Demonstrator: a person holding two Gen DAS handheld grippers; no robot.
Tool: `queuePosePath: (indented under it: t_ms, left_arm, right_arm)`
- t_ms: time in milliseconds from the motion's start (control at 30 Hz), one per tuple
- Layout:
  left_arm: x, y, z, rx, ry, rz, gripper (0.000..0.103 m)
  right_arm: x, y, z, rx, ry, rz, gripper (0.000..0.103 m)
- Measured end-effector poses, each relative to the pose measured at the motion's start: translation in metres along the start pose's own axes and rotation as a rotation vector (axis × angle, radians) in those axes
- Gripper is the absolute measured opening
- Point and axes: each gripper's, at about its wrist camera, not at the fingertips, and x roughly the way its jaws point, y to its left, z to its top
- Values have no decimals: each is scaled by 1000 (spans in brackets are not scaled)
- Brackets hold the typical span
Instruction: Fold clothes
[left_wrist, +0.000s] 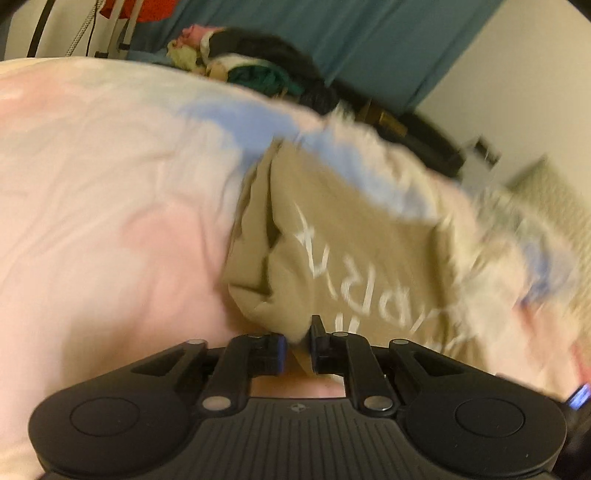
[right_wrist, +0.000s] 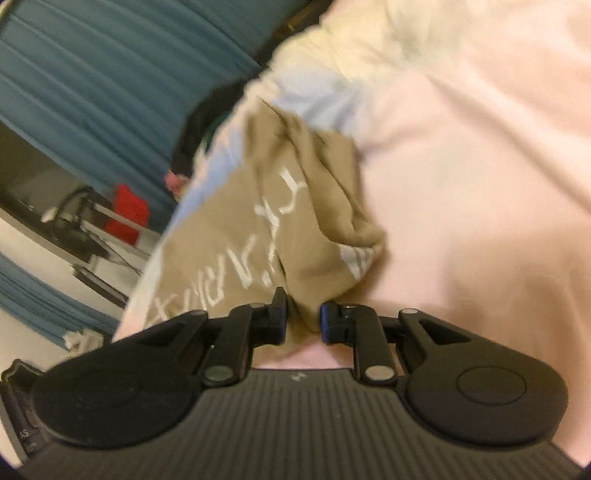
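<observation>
Two grippers are in your hands, and both have bitten into one tan garment (left_wrist: 332, 236) with white lettering. Your left gripper (left_wrist: 297, 347) has its jaws drawn narrow on a bunched corner of the cloth, and a tongue of tan fabric shows between the pads. Your right gripper (right_wrist: 303, 319) pinches another gathered fold of the same garment (right_wrist: 258, 206), jaws slightly apart with cloth filling the gap. That garment lies crumpled on a pink, white and pale-blue bedspread (left_wrist: 110, 192), near its edge. Motion blur spoils the lettering; from your left wrist camera you can make out only something like "PR" upside down. One heap of other clothes (left_wrist: 258, 70) sits at the bedspread's far edge before a teal curtain (left_wrist: 369, 37).
</observation>
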Motion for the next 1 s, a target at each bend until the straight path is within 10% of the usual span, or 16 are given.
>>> queuePosePath:
  t_ms: [467,833,967,1000]
  left_arm:
    - [-177,-69,4,173,-163,9,44]
    - [-359,-101,-73,281,-370,36,103]
    - [-405,-98,-106,311,-442,72,103]
    - [-414,-96,-114,317,-454,81,103]
  right_arm:
    - [-155,100,-17,-305,-28,-41,21]
    - [-307,163,-74,-557,-173,27,22]
    - [-341,163,-100,-592,-218,58,88]
    - [-348,162,-107,-600,-232,67,89]
